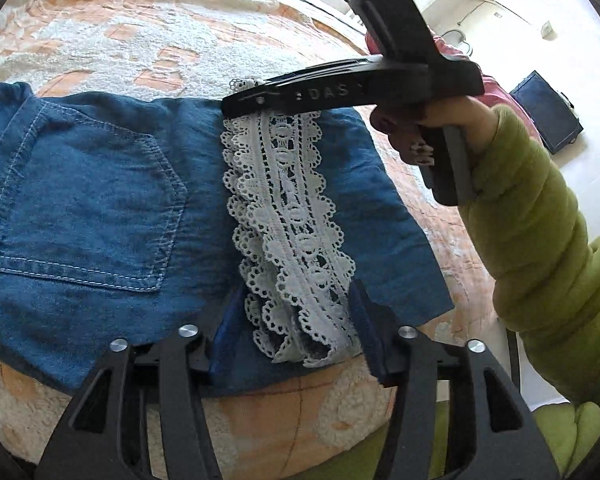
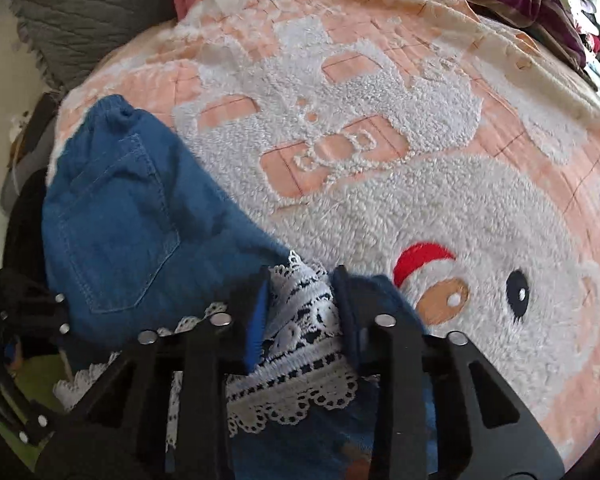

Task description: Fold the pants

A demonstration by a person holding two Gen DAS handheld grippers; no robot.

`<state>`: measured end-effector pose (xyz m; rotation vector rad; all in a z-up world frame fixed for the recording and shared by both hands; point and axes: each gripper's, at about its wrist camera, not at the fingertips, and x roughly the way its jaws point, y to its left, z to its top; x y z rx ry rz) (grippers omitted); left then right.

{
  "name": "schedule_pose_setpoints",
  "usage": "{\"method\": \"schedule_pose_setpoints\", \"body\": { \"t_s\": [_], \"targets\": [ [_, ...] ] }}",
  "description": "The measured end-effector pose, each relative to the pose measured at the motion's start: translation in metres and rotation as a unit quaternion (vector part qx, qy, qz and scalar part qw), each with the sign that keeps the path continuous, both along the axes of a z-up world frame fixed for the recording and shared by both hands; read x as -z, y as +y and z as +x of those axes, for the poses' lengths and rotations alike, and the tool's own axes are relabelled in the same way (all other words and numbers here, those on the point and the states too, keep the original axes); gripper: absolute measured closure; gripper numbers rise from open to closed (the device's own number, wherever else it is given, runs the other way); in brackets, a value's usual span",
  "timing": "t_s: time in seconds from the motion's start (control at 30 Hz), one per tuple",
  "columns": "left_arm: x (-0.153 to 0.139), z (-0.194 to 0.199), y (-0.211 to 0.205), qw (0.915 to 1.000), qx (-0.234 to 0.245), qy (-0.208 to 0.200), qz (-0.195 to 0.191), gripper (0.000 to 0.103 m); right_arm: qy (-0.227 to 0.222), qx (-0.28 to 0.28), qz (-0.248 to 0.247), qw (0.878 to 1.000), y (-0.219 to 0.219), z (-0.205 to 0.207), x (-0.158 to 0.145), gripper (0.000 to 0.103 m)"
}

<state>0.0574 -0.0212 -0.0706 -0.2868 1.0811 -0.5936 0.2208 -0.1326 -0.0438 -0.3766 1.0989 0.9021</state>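
Blue denim pants with white lace trim (image 1: 100,200) lie crosswise, waist leftward; left gripper (image 1: 288,320) and right gripper (image 2: 300,300) both gape over the lace.

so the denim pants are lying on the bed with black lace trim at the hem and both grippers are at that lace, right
Not quite: the lace trim is white, not black, as the left wrist view shows. The rest holds: the denim pants lie on the bed cover, with the left gripper and right gripper at the lace.
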Motion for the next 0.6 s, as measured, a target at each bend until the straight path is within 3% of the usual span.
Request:
{"method": "schedule_pose_setpoints", "body": {
  "t_s": [0.1,0.3,0.33,0.4,0.43,0.47,0.53,0.6],
  "targets": [
    [-0.002,0.0,-0.006,1.0,0.006,-0.003,0.006,0.04,-0.005,0.009,0.018,1.0,-0.016,-0.006,-0.006,0.088],
    [0.0,0.003,-0.007,0.9999,-0.008,0.002,0.009,0.04,-0.022,0.01,0.05,0.998,-0.03,-0.014,-0.02,0.089],
    [0.001,0.003,-0.007,0.9999,-0.012,0.0,0.006,0.042,-0.022,0.011,0.053,0.998,-0.03,-0.013,-0.022,0.09],
    [0.002,0.004,-0.001,0.9995,-0.03,-0.003,0.007,0.06,-0.027,0.008,0.064,0.998,-0.026,-0.012,-0.027,0.09],
    [0.004,0.004,0.004,0.9992,-0.039,0.004,-0.005,0.076,-0.031,0.005,0.067,0.997,-0.022,-0.011,-0.029,0.091],
    [0.004,0.005,0.008,0.9989,-0.045,0.009,-0.013,0.082,-0.035,0.002,0.069,0.997,-0.019,-0.011,-0.033,0.091],
    [0.003,0.003,0.015,0.9981,-0.052,0.015,-0.031,0.085,-0.04,-0.008,0.072,0.997,-0.01,-0.012,-0.037,0.091],
    [-0.001,-0.006,0.017,0.9984,-0.051,0.008,-0.024,0.085,-0.05,-0.023,0.071,0.996,0.003,-0.012,-0.041,0.091]
  ]
}}
